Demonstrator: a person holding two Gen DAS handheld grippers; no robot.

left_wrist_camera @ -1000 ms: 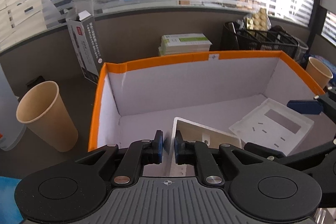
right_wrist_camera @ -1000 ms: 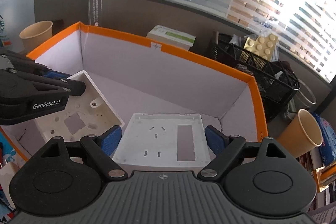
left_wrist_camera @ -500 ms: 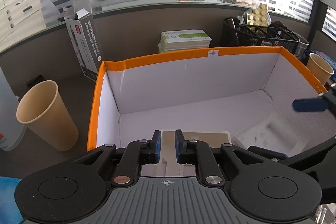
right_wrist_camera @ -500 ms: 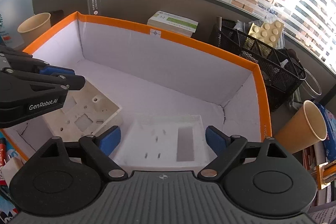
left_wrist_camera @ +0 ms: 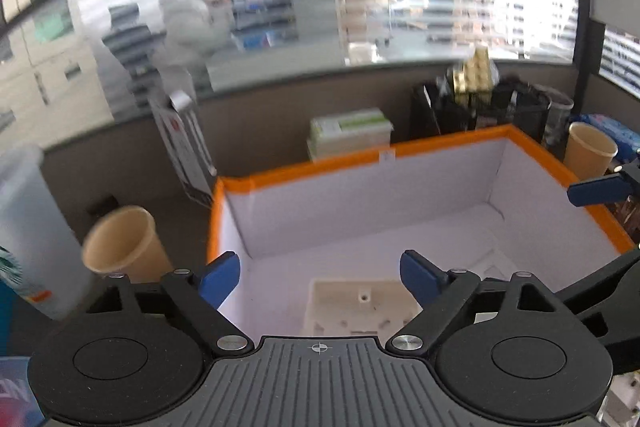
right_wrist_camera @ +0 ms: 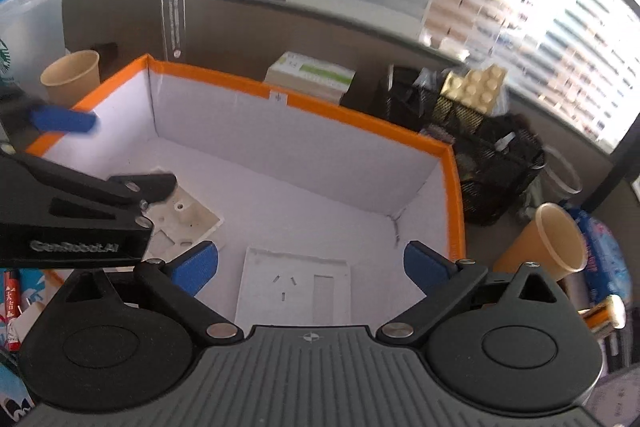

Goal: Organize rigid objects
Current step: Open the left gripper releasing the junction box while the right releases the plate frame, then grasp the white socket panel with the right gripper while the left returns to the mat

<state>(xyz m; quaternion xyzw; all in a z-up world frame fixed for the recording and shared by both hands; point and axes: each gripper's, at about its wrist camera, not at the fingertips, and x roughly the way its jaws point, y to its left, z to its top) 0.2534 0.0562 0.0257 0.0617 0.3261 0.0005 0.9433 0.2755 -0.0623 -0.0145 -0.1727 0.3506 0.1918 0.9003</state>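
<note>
Left wrist view: left gripper (left_wrist_camera: 320, 273) fingers had spread wide, junction box (left_wrist_camera: 362, 307) released into orange bin (left_wrist_camera: 304, 169); right gripper (right_wrist_camera: 310, 263) wide, empty; placement done.

Looks like an office cubicle. Ringed by a grey partition (right_wrist_camera: 248, 23) topped with striped frosted glass (left_wrist_camera: 360, 7). Cluttered with paper cups (left_wrist_camera: 120, 247) and a black mesh organizer (right_wrist_camera: 492, 163).

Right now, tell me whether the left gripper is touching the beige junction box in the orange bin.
Apart. In the left wrist view the left gripper stands open, its blue pads spread wide of the junction box, which lies flat on the bin floor with white floor visible between them.
</note>
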